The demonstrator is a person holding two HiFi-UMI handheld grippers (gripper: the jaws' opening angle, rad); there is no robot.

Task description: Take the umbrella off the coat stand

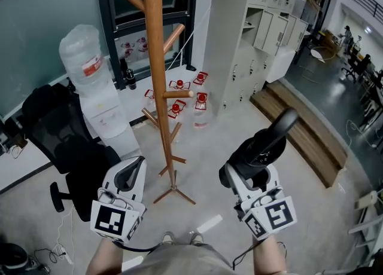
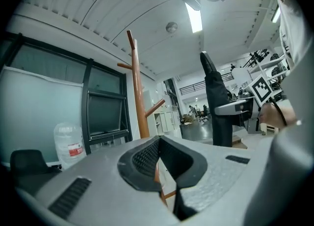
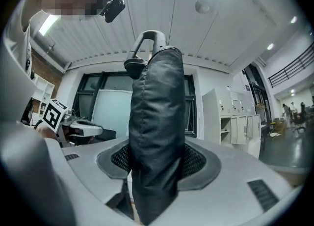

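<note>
The folded black umbrella (image 1: 267, 141) stands upright between the jaws of my right gripper (image 1: 248, 161), which is shut on its cloth body. It hangs clear of the wooden coat stand (image 1: 157, 58), to that stand's right. In the right gripper view the umbrella (image 3: 157, 122) fills the middle, with its curved grey handle (image 3: 145, 47) on top, and the right gripper (image 3: 157, 167) clamps it low down. My left gripper (image 1: 133, 173) sits left of the stand's foot, shut on nothing. From the left gripper (image 2: 159, 163) view I see the coat stand (image 2: 139, 97) ahead and the umbrella (image 2: 216, 102) at right.
A water dispenser (image 1: 90, 70) with its bottle and a black office chair (image 1: 60, 130) stand at left. Small red items (image 1: 179, 95) lie on the floor behind the stand. Grey lockers (image 1: 251, 28) and a low wooden step (image 1: 305, 130) are at right.
</note>
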